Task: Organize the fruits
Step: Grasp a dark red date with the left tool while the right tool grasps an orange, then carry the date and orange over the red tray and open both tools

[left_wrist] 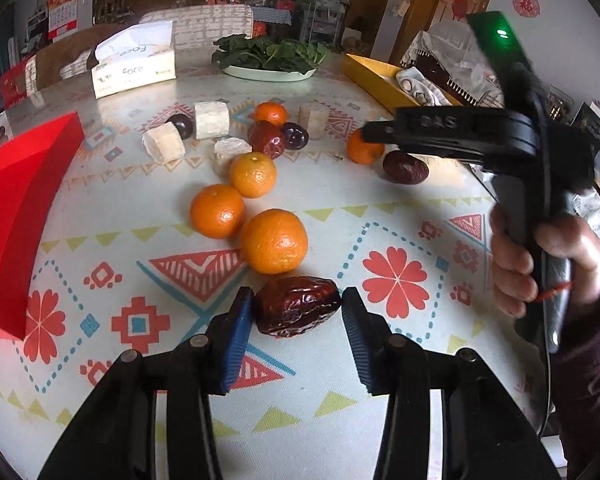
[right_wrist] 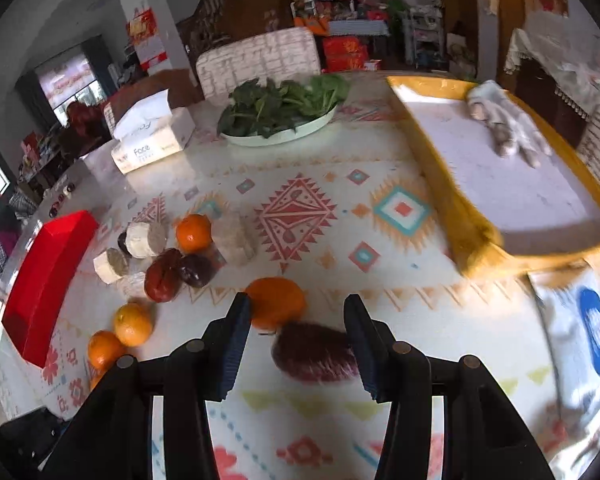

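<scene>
My left gripper is open, its blue pads on either side of a dark red date lying on the patterned tablecloth; I cannot tell if they touch it. Just beyond it lie three oranges, then more dates, dark plums and pale cut chunks. My right gripper is open above another date and an orange; it also shows in the left wrist view, held over the table's right side.
A red box stands at the left edge. A yellow tray holding a cloth lies at the right. A tissue box and a plate of greens sit at the far side.
</scene>
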The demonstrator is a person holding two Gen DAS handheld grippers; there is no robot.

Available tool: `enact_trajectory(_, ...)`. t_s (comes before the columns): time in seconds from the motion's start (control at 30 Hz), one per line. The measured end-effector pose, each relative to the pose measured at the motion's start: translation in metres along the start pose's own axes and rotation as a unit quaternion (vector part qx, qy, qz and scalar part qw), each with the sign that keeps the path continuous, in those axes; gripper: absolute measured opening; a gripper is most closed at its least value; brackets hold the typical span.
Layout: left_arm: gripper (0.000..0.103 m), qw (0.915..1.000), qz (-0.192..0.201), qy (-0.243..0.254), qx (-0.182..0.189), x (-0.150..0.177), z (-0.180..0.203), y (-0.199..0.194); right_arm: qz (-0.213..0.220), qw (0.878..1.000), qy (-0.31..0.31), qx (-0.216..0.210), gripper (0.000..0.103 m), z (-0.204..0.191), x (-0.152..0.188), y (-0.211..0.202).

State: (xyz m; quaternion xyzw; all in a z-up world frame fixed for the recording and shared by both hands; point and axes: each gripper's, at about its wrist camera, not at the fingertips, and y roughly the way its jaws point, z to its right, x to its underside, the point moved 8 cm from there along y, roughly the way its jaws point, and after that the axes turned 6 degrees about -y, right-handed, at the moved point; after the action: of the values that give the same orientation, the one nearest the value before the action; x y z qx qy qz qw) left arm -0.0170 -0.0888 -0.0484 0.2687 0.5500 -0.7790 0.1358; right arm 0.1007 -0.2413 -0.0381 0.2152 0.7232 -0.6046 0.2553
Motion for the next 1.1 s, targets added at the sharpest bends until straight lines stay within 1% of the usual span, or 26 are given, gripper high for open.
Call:
enact_trajectory(0.1,0.044,1.0000,0.003,-0.005,0.001,0.002,-0.004,-0.004,-0.010,1.000,-0.011,-0.005,0.052,-0.009,-0.006,0.009)
enact_trajectory(0.23,0.044,0.9998,0.015,-0.015,0.001,0.004,-0.010,-0.012,-0.035,0.998,-0.056,0.003,0.052,-0.028,0.000,0.020)
enact_trajectory(0.3,0.044,0.9995,0.022,-0.022,0.002,0.004,-0.016,-0.019,-0.040,0.997,-0.068,0.004,0.040,-0.035,0.003,0.023)
enact_trajectory(0.47,0.044,0.9977,0.049,-0.047,0.004,0.003,-0.037,-0.048,-0.044,0.997,-0.058,0.009,0.037,-0.039,0.012,0.016)
enact_trajectory(0.53,0.044,0.9962,0.064,-0.059,0.005,0.001,-0.048,-0.063,-0.040,0.998,-0.049,0.009,0.037,-0.037,0.014,0.007)
enact_trajectory(0.6,0.044,0.9939,0.082,-0.073,0.006,-0.004,-0.061,-0.081,-0.029,0.999,-0.041,0.000,0.038,-0.041,0.015,-0.009)
enact_trajectory(0.73,0.044,0.9858,0.128,-0.108,0.011,-0.018,-0.091,-0.130,0.014,0.998,-0.042,-0.039,0.038,-0.067,0.000,-0.057)
enact_trajectory(0.87,0.044,0.9745,0.186,-0.125,0.012,-0.037,-0.118,-0.199,0.069,0.991,-0.047,-0.100,0.038,-0.108,-0.031,-0.115)
enact_trajectory(0.97,0.044,0.9650,0.234,-0.119,0.003,-0.054,-0.134,-0.266,0.112,0.982,-0.053,-0.142,0.038,-0.143,-0.059,-0.164)
enact_trajectory(1.0,0.044,0.9608,0.253,-0.114,-0.003,-0.063,-0.140,-0.296,0.123,0.979,-0.055,-0.153,0.038,-0.153,-0.068,-0.179)
enact_trajectory(1.03,0.044,0.9581,0.264,-0.110,-0.005,-0.069,-0.144,-0.315,0.135,0.976,-0.059,-0.161,0.038,-0.162,-0.080,-0.196)
enact_trajectory(1.1,0.044,0.9497,0.296,-0.100,-0.019,-0.086,-0.152,-0.367,0.154,0.971,-0.064,-0.174,0.038,-0.178,-0.106,-0.230)
